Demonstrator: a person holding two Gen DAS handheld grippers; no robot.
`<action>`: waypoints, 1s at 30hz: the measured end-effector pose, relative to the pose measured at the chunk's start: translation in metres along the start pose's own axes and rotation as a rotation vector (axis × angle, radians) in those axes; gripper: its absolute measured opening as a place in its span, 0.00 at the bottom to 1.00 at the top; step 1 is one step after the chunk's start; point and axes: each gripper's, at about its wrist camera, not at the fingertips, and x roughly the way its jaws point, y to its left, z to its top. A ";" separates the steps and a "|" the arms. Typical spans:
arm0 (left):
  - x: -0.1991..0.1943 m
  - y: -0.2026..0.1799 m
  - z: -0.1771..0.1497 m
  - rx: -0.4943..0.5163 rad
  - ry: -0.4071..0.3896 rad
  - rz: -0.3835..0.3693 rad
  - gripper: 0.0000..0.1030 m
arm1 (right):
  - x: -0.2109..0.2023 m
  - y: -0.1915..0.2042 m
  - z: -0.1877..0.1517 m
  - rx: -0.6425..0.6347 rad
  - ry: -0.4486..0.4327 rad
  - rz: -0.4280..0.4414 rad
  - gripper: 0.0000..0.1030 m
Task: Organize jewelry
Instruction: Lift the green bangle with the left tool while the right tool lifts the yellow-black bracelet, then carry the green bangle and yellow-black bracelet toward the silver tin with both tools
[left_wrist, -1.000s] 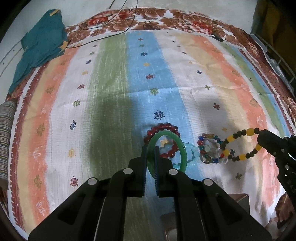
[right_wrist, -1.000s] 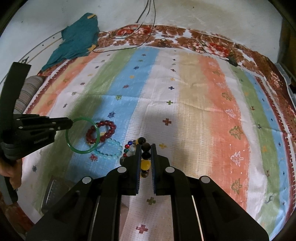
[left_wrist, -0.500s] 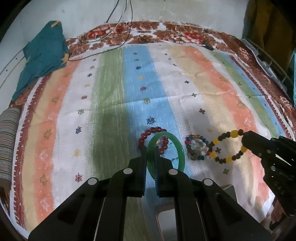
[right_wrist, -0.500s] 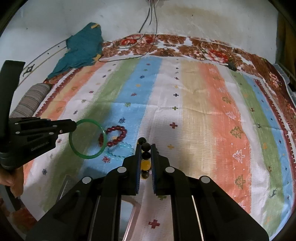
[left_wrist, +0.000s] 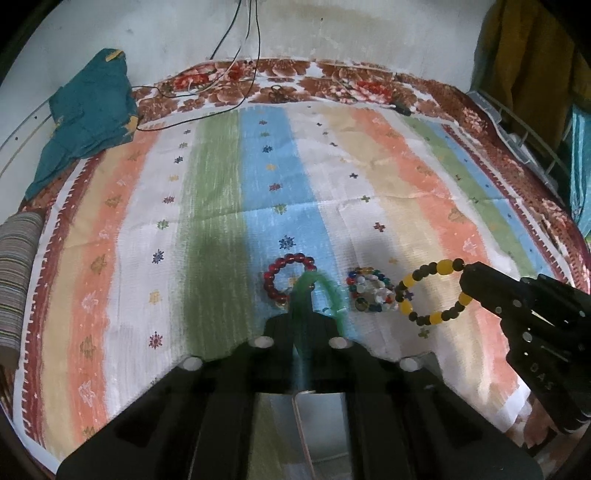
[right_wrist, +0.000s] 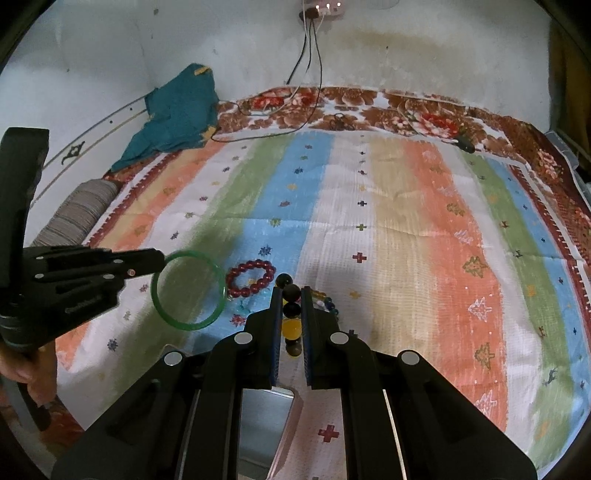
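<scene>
My left gripper is shut on a green bangle, held above the striped cloth; the bangle also shows in the right wrist view. My right gripper is shut on a yellow-and-black bead bracelet, which hangs off its tips in the left wrist view. A dark red bead bracelet and a multicoloured bead bracelet lie on the cloth just ahead of both grippers. A pale blue bracelet is mostly hidden behind the bangle.
A metal box lies under the grippers at the cloth's near edge; it also shows in the right wrist view. A teal cloth and cables lie at the far side. A striped roll lies at the left.
Both grippers have risen and drawn back toward the near edge with their bracelets. The metal box has come into view beneath them.
</scene>
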 end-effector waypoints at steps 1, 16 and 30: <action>-0.004 -0.001 -0.001 0.001 -0.009 0.001 0.00 | -0.001 0.000 0.000 0.002 -0.002 0.002 0.10; 0.023 0.016 -0.016 -0.058 0.109 0.011 0.02 | -0.001 0.000 -0.007 0.006 0.018 0.012 0.10; 0.088 0.054 -0.027 -0.121 0.302 0.099 0.33 | 0.006 -0.003 -0.008 0.018 0.038 0.022 0.10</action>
